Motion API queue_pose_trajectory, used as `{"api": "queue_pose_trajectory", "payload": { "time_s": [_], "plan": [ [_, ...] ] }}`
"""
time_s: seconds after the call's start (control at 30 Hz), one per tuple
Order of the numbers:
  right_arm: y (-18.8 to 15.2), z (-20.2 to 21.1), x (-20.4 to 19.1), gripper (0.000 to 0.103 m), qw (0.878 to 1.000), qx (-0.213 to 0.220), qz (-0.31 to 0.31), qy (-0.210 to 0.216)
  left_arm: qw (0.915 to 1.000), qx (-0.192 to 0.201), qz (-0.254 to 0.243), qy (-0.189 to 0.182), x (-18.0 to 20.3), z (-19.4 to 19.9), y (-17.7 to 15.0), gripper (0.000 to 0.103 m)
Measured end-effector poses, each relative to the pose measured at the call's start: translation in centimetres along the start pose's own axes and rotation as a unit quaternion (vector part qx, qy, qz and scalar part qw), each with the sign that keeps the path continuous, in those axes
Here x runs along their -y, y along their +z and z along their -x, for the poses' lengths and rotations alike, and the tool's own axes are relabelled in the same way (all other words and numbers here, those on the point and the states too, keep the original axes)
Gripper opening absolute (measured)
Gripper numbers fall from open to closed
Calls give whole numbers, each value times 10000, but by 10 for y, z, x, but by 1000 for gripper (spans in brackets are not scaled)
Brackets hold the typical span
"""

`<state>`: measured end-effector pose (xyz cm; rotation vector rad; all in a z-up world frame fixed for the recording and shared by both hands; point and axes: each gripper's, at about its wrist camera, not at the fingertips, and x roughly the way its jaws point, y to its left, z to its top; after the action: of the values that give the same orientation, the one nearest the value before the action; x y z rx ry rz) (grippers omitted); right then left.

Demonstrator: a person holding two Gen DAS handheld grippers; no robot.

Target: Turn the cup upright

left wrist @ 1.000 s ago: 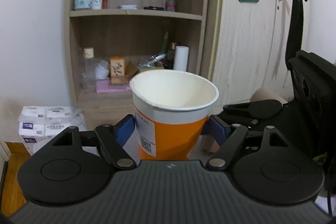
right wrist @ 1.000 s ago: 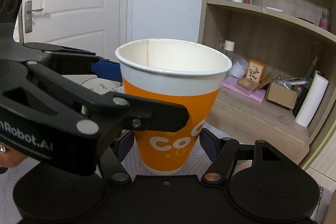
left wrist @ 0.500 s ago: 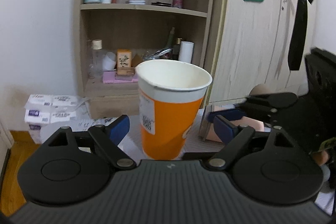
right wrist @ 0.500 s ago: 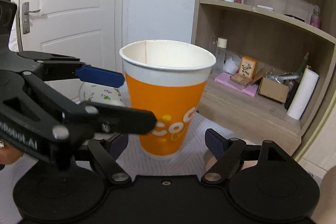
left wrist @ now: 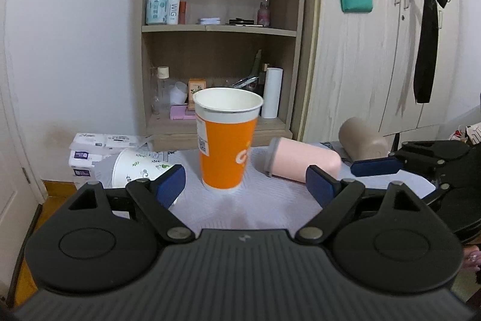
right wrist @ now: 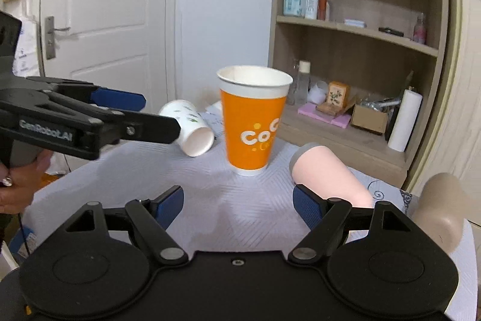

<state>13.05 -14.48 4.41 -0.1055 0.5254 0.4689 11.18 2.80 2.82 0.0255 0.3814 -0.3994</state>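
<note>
An orange paper cup (left wrist: 227, 140) stands upright, mouth up, on the white tablecloth (left wrist: 258, 200); it also shows in the right wrist view (right wrist: 252, 122). My left gripper (left wrist: 245, 182) is open and empty, drawn back from the cup. My right gripper (right wrist: 239, 203) is open and empty, also short of the cup. The left gripper crosses the right wrist view at the left (right wrist: 126, 113), and the right gripper shows at the right edge of the left wrist view (left wrist: 375, 166).
A white leaf-print cup (right wrist: 189, 128), a pink cup (right wrist: 327, 173) and a beige cup (right wrist: 442, 206) lie on their sides around the orange cup. A wooden shelf unit (left wrist: 222, 50) and wardrobe (left wrist: 375, 50) stand behind the table. A door (right wrist: 99, 20) is at the left.
Both grippers opened and let go of the orange cup, then pulled back from it. The cup stays standing upright on the cloth.
</note>
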Motion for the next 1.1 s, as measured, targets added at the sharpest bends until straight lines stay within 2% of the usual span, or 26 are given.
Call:
{"api": "queue_pose_trajectory", "payload": {
  "time_s": [0.13,0.2,0.53,0.8,1.1],
  "plan": [
    [-6,28,-8,84,9998,159,-39,-131,9998,22,-92,157,12,22,-4,88],
    [-8,42,-10,84,9993,249,-149,-230,9996,68,-109,242,16,32,-7,92],
    [-23,94,-14,84,9912,798,-715,-780,9979,200,54,617,29,69,-15,96],
    [-32,117,-24,84,9825,980,-810,-1360,9957,306,83,872,40,88,-24,100],
    [-43,136,-30,84,9690,1092,-1020,-1966,9935,185,50,1122,47,96,-29,103]
  ]
}}
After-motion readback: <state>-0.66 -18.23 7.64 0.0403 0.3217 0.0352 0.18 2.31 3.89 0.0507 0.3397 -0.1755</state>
